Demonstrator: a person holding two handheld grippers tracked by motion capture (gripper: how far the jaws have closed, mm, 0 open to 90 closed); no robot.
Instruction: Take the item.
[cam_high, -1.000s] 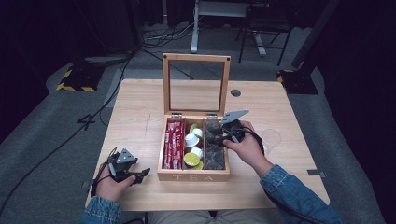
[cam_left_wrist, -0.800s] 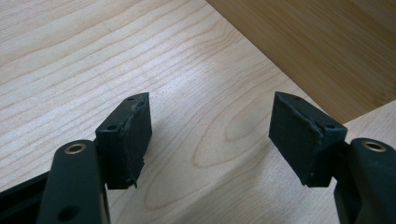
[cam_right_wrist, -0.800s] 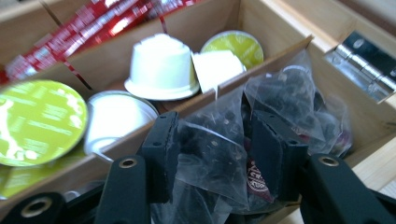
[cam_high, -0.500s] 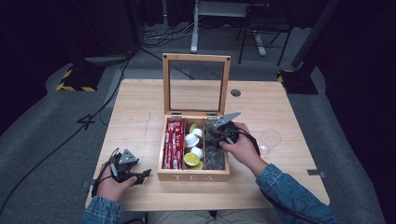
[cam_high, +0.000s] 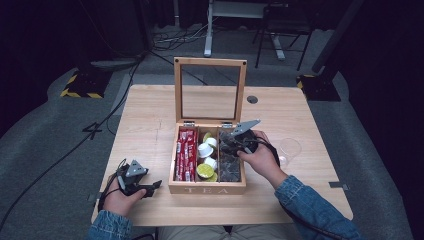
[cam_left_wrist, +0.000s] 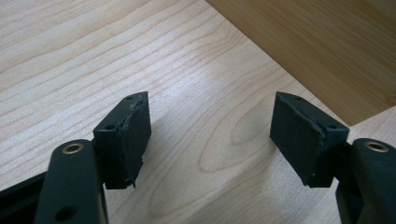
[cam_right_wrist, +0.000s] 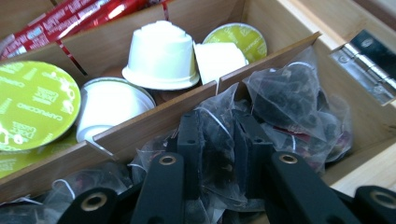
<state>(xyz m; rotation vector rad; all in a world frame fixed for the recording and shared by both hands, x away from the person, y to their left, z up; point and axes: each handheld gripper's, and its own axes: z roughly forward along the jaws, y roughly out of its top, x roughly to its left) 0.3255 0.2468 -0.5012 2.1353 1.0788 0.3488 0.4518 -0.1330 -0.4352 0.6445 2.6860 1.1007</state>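
Gripping: right gripper (cam_right_wrist: 218, 154) is pinching a tea bag (cam_right_wrist: 215, 140) between nearly closed jaws, inside the tea box's (cam_high: 207, 188) right compartment.
Beyond: more bags, then hinge.
Idling: left gripper (cam_left_wrist: 210, 130) is resting wide open, empty, beside the box.

pale matt wood, its grain plain, forms the table (cam_high: 150, 120) and the box (cam_high: 206, 188), whose hinge (cam_right_wrist: 371, 60) is bright metal. clear glossy film wraps the dark tea bags (cam_right_wrist: 299, 100). pods (cam_right_wrist: 161, 56) are smooth white plastic under shiny green foil lids (cam_right_wrist: 32, 105) (red sachets (cam_high: 185, 155) look glossy too). black matt pads (cam_left_wrist: 133, 135), edges rough, face the left gripper (cam_left_wrist: 210, 135).
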